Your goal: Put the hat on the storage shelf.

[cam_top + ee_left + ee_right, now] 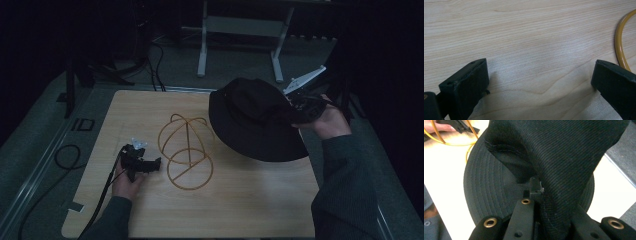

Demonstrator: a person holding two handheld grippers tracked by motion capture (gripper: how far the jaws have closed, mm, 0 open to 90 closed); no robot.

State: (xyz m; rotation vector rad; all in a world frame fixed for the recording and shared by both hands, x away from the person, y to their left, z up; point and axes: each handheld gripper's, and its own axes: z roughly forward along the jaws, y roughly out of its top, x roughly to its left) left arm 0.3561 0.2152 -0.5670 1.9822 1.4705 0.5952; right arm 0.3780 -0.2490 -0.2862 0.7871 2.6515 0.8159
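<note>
Black bucket hat, stitched brim, crown fabric pinched in right gripper fingers, raised over counter, left gripper fingers spread, nothing held, beside yellow wire hat stand

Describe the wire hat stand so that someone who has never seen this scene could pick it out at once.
Start at the pale wooden table and look left of the black bucket hat pinched in the right gripper. The hat stand sits just beyond the open left gripper. It alone is see-through: thin yellow wire, a domed cage on a round base ring.
</note>
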